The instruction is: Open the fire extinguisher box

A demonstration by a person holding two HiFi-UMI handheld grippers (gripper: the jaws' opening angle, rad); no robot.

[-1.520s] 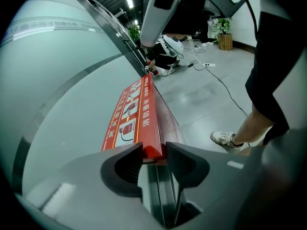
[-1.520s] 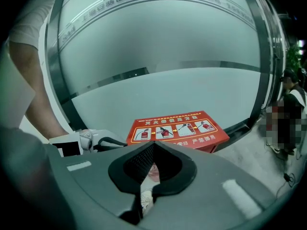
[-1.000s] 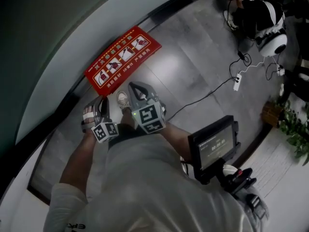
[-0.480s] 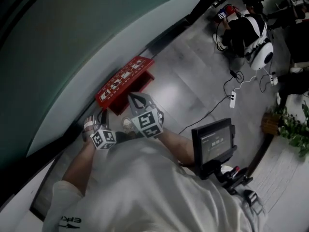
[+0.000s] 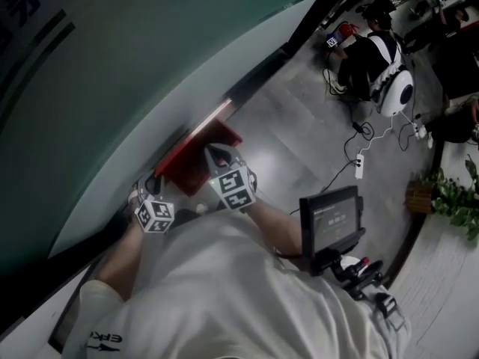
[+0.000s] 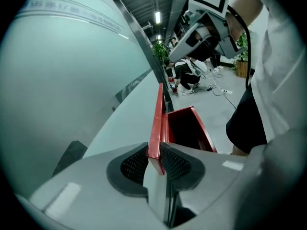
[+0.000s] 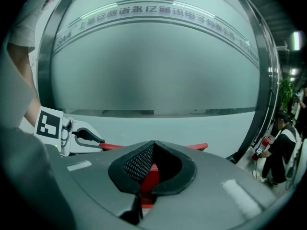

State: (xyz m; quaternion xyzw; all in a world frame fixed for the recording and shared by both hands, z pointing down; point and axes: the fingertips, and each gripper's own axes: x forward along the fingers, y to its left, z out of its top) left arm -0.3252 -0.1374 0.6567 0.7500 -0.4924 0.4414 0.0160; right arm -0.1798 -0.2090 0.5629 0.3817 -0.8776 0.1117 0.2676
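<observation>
I'm clamping my left gripper (image 6: 154, 150) on the flat red metal lid (image 6: 156, 114) at its near end, its long edge running straight ahead; my right gripper (image 7: 151, 143) is hovering closed, holding nothing.

A frosted glass wall (image 5: 150, 88) curves from nine to twelve o'clock. A glossy grey tiled floor (image 5: 299, 126) spreads towards a potted plant (image 5: 456, 200) at three.

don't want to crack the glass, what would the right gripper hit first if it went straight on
Most likely the raised red lid, just ahead of the shut right gripper; they may touch already. The glass wall is behind it.
</observation>
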